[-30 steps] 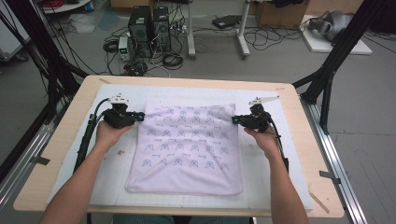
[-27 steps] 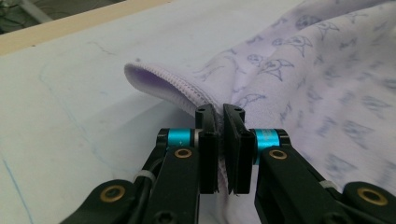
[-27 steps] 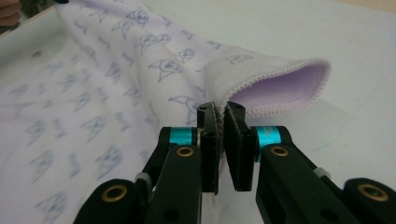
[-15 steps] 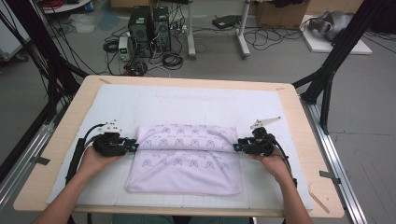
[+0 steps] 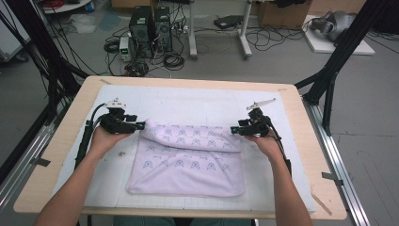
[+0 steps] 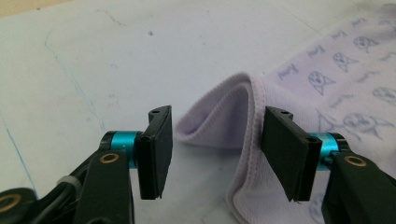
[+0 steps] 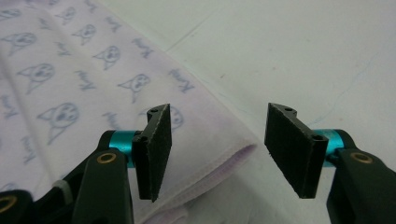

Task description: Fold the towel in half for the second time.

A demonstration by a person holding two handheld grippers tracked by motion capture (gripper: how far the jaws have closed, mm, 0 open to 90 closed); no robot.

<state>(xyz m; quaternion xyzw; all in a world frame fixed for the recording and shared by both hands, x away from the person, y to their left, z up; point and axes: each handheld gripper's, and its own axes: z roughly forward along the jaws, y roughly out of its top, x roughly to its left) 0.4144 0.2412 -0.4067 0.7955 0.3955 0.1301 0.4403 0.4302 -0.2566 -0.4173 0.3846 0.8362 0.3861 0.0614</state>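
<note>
Two handheld grippers flank a pale lilac towel printed with small cat faces, lying partly folded on the white mat covering the wooden counter. Left gripper sits at the fold's raised left corner, jaws spread wide, the looped hem standing between them and just touching one pad. Right gripper hovers at the fold's right corner, jaws likewise wide apart and gripping nothing, the cloth edge lying beneath them.
</note>
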